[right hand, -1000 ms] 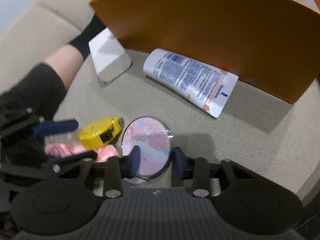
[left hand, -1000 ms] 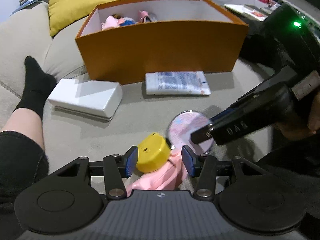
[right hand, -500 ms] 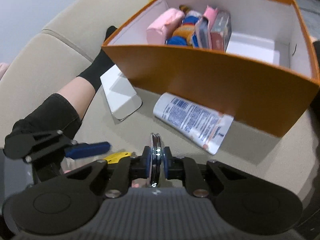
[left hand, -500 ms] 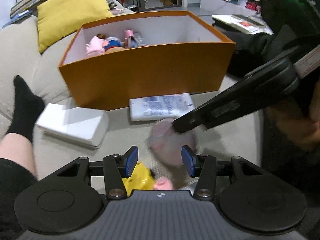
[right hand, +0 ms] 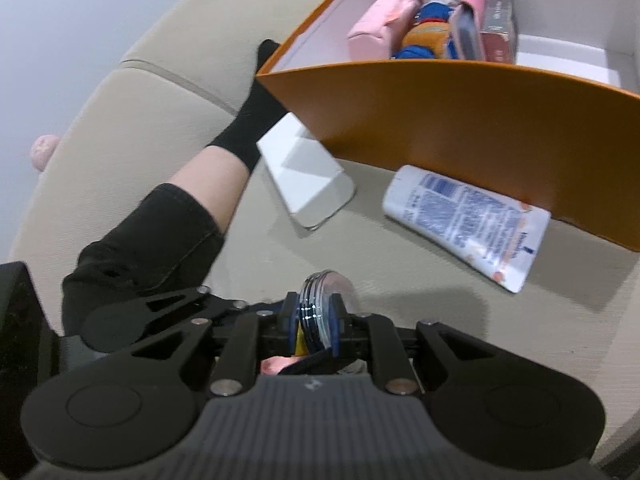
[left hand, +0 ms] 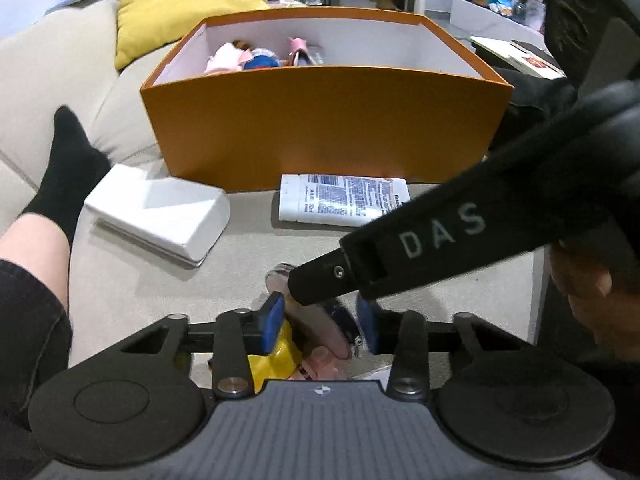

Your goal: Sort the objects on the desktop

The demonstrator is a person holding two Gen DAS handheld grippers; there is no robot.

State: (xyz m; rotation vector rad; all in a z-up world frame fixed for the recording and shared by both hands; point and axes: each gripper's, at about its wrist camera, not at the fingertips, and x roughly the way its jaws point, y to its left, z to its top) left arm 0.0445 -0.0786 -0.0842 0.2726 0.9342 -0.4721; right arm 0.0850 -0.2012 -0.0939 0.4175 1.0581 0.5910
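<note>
Several items already lie in the orange box: a pink pouch, a plush toy and a few packs. The right claw pinches the round compact mirror on edge, lifted off the sofa. The left claw is closing, nothing gripped, above the yellow tape measure. Still left outside, by my judgement: the white box, the cream tube and a pink item.

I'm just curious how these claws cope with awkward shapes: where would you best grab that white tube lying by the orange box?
Probably across the tube's flat middle, coming from above. It lies flat on the cushion with its long sides free, while the orange box crowds its far edge, so a claw has room only on top.
</note>
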